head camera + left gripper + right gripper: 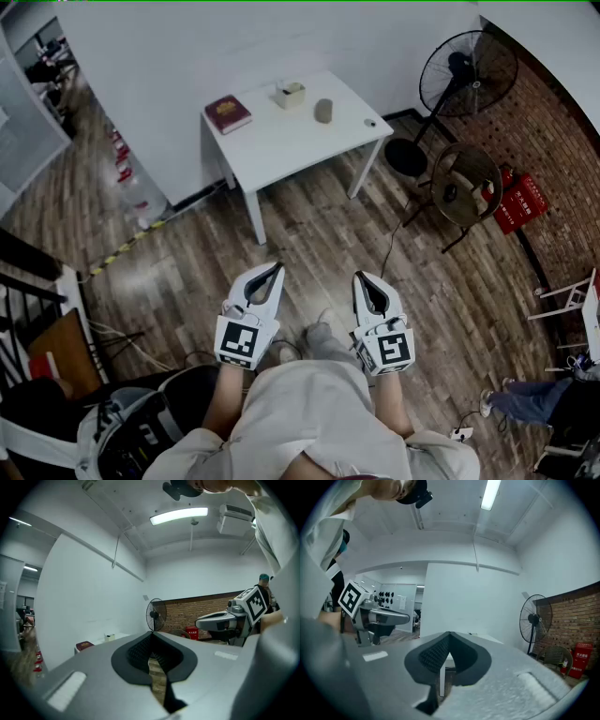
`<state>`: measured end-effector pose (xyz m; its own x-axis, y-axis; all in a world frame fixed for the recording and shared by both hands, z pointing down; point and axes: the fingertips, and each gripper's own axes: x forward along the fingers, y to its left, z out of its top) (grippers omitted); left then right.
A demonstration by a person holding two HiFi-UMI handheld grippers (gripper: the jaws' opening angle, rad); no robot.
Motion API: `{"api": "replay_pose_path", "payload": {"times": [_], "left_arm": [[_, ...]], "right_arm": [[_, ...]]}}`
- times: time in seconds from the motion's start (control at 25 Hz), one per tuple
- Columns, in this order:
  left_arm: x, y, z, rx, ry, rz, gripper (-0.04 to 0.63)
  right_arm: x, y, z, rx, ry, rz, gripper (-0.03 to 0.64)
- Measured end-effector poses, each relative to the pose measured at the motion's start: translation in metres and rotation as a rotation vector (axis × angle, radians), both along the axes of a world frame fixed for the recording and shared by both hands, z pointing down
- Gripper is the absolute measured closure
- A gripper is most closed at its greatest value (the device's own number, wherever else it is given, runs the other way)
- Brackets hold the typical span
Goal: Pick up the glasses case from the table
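A white table (281,141) stands by the far wall, well ahead of both grippers. On it lie a flat maroon item (228,113), a small white box (290,94), an upright grey oval item (323,111) and a tiny dark piece (370,122). Which of these is the glasses case I cannot tell. My left gripper (277,267) and right gripper (362,277) are held level side by side over the wooden floor. Both are shut with nothing in them. The left gripper view shows its jaws (151,635) meeting, with the table (117,636) far off. The right gripper (449,633) also has its tips together.
A black standing fan (467,73) and a round wicker chair (466,185) stand right of the table, with a red box (521,202) beside them. A chair with a bag (131,436) is at my near left. Another person's legs (527,398) show at the lower right.
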<state>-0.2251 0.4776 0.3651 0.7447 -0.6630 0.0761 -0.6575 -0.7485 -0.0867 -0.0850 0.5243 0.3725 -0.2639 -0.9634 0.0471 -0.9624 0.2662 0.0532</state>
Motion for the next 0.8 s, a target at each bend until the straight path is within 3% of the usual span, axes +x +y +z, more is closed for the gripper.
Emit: {"api": "replay_pose_path", "payload": {"times": [0.12, 0.36, 0.8], "left_arm": [[0.0, 0.0, 0.004, -0.009, 0.003, 0.007, 0.577], [0.008, -0.017, 0.008, -0.016, -0.004, 0.024, 0.577], [0.052, -0.125, 0.004, -0.039, -0.015, -0.027, 0.577]], "right_arm": [[0.001, -0.004, 0.001, 0.005, -0.045, 0.011, 0.614], [-0.001, -0.023, 0.01, -0.025, -0.025, 0.009, 0.614], [0.048, -0.133, 0.011, -0.034, -0.051, -0.016, 0.614]]}}
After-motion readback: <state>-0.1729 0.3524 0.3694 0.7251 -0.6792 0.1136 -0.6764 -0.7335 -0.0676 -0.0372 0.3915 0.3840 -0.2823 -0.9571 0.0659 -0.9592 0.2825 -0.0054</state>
